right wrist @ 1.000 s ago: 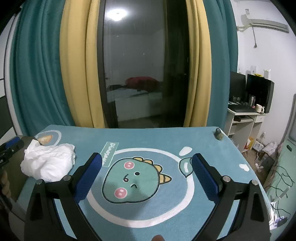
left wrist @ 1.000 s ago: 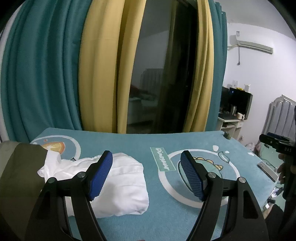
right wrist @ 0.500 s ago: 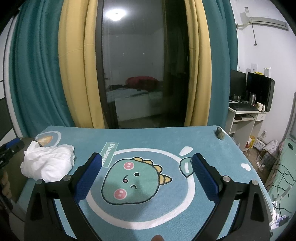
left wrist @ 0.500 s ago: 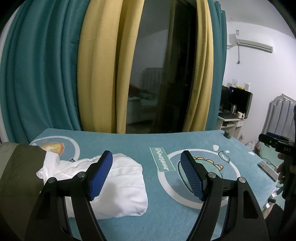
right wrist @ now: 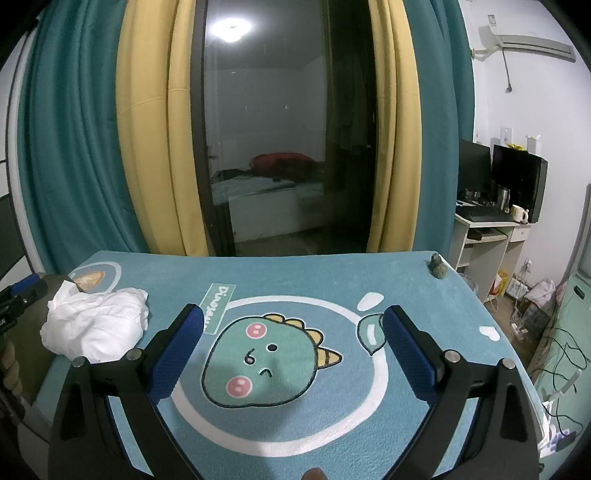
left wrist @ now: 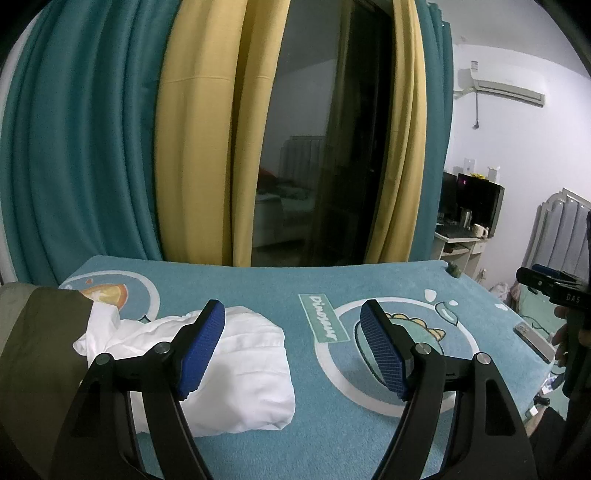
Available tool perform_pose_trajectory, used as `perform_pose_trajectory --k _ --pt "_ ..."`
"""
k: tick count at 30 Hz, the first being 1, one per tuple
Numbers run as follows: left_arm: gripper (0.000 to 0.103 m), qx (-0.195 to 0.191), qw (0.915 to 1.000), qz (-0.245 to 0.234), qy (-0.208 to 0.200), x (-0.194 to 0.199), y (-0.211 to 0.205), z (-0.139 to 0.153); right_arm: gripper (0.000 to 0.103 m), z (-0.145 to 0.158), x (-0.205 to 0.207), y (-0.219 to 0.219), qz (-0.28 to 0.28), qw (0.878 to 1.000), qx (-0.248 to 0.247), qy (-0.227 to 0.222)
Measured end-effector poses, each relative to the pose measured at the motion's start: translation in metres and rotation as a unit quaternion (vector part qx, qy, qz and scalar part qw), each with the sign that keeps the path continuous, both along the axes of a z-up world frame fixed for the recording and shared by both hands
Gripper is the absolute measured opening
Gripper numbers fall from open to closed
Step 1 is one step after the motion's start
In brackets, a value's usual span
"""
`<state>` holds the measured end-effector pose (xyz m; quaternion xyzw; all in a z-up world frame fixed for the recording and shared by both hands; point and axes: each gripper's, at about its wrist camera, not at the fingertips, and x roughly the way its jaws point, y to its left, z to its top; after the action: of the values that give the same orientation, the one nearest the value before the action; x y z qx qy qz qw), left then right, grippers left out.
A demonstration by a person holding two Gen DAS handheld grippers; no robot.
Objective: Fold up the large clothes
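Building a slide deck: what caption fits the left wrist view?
Open left gripper hovering over a bunched white garment on a dinosaur-print mat, before folding.

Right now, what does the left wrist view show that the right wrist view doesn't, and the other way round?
Only the left wrist view shows the right hand-held gripper from outside, at the frame's right edge, and the flat device on the mat's right edge. Only the right wrist view shows the whole dinosaur face on the mat and the ceiling light reflection. Both show the bunched white garment on the teal mat, the olive cloth beside it, the curtains and open blue-padded fingers.
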<state>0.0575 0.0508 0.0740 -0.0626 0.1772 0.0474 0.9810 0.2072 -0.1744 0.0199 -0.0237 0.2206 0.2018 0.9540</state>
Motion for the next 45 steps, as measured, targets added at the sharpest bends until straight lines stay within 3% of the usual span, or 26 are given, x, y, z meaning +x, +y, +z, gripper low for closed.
perform_pose_trajectory --k 45 --pt "0.079 -0.008 0.9999 0.005 -0.004 -0.011 -0.008 -0.001 0.097 0.004 0.001 -0.003 0.009 1.0 -0.004 -0.003"
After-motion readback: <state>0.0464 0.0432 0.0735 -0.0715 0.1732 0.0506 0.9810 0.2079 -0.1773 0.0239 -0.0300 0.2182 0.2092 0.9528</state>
